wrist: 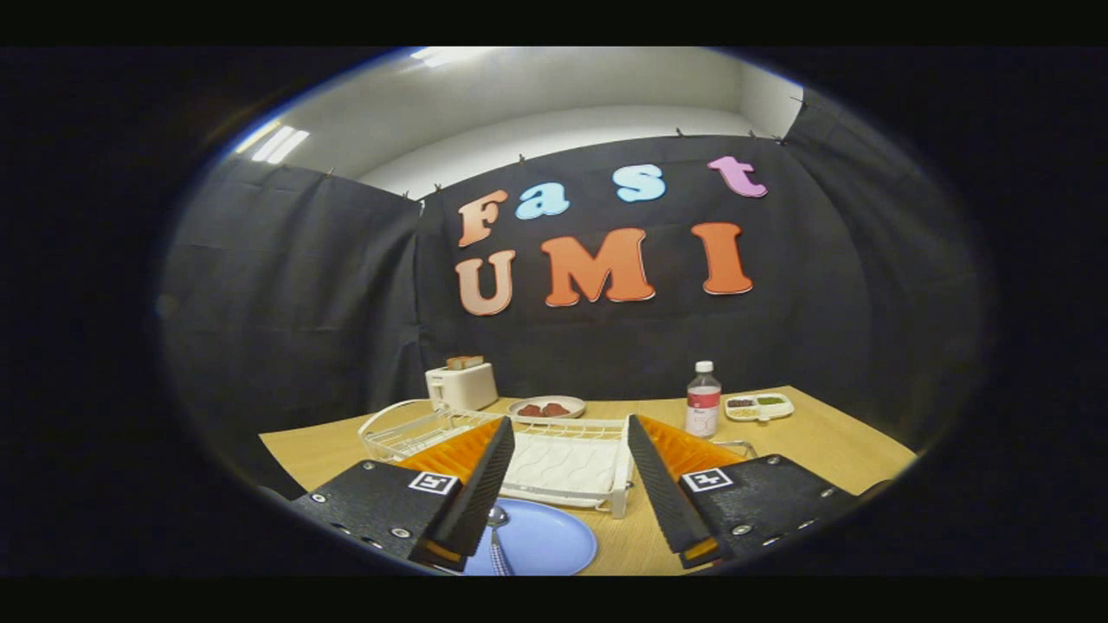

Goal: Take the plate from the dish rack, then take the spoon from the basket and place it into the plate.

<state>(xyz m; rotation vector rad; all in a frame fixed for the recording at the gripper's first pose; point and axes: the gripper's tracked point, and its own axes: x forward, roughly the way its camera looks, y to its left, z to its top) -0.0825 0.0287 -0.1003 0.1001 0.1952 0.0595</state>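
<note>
Claw (567, 519) open, holding nothing. Blue plate (541, 541) flat on desk (831, 441) between the fingers; spoon (498, 532) lies in it at 9 o'clock. Spoon looks light, stiff, slippery — pinch mid-handle. Dish rack (554, 459) at 12, beyond.

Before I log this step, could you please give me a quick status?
Gripper fingers open, holding nothing. Spoon lying on the blue plate, between the fingers. Dish rack just ahead.

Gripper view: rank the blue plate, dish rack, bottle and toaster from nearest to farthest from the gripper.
From the open gripper:
1. Blue plate, between the fingers, spoon on it.
2. Dish rack, just ahead.
3. Bottle, beyond, right.
4. Toaster, back left, about as far as the bottle.
</note>
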